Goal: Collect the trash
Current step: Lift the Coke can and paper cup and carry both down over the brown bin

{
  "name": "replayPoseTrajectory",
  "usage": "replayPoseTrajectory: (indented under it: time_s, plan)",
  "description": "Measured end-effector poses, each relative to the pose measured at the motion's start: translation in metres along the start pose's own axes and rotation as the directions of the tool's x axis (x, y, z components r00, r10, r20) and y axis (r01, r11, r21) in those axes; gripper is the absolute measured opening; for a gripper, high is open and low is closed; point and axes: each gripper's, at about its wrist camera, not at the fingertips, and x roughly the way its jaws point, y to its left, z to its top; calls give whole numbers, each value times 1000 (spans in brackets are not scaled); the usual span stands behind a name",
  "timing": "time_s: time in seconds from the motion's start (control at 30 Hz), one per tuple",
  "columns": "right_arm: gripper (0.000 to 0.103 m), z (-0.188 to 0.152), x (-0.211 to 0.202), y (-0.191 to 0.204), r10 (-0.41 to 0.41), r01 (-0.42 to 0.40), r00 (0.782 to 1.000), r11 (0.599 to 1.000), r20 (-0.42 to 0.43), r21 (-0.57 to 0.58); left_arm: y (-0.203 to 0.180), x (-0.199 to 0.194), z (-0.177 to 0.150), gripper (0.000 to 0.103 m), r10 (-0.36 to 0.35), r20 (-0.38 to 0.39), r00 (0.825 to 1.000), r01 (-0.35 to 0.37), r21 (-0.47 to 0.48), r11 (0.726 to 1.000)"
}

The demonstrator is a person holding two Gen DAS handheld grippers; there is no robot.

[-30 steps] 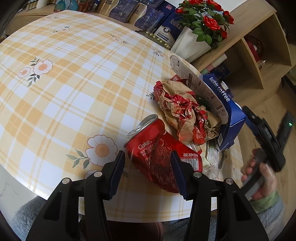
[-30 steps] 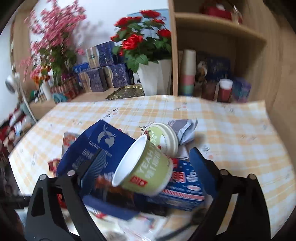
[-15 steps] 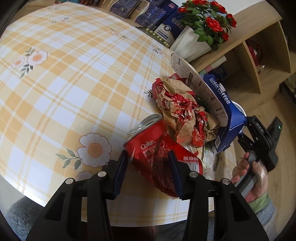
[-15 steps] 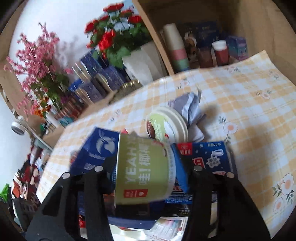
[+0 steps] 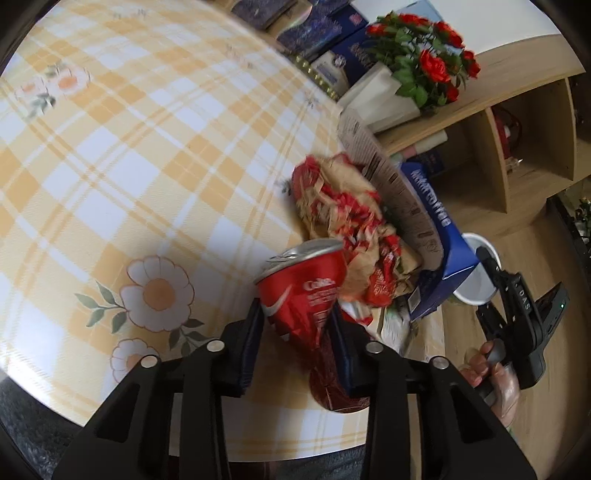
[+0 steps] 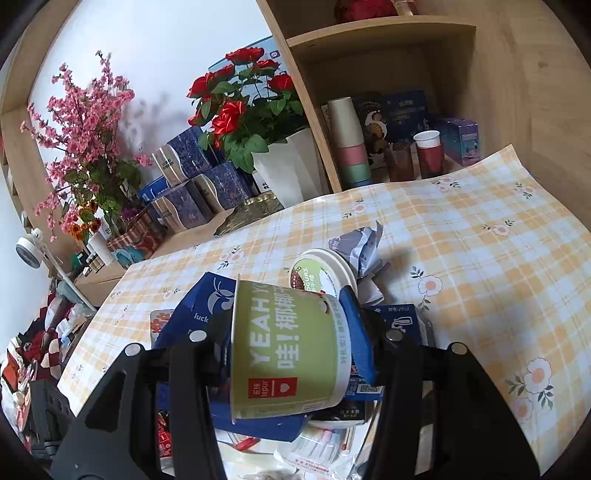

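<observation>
The left gripper (image 5: 295, 332) is clenched on a crushed red Coke can (image 5: 301, 291), lifted off the checked tablecloth (image 5: 147, 166) beside the crumpled red-and-brown wrapper (image 5: 351, 229). The right gripper (image 6: 291, 332) grasps a green yogurt cup (image 6: 288, 347) on its side, above the blue Luckin Coffee box (image 6: 207, 306) and the cup's lid (image 6: 317, 269).

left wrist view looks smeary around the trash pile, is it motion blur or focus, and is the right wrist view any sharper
Left wrist view: likely motion blur, since the crumpled wrapper and the blue coffee box lettering are streaked, while the Coke can clamped in the left gripper stays fairly crisp. Right wrist view: sharper, print on the green cup in the right gripper is readable; fisheye bends the shelf.
</observation>
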Motion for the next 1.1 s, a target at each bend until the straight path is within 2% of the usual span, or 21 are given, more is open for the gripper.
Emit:
replayPoseTrajectory:
  time_s: [0.23, 0.47, 0.67, 0.87, 1.1]
  plan:
    - [51, -1, -29, 1, -3, 3, 999, 1000, 43, -4, -27, -35, 1, 31, 8, 87, 996, -19, 132, 991]
    - [51, -8, -68, 9, 21, -22, 997, 1000, 70, 0, -38, -66, -5, 31, 24, 137, 990, -46, 164, 985]
    - [51, -27, -97, 20, 39, -39, 997, 999, 64, -8, -35, -95, -16, 31, 79, 175, 981, -108, 160, 981]
    - [51, -58, -127, 27, 65, -66, 997, 998, 42, 11, -36, -134, -37, 30, 94, 222, 970, -141, 206, 968]
    - [51, -123, -150, 46, 78, -80, 996, 996, -54, -39, -34, -166, -73, 30, 81, 252, 964, -153, 282, 947]
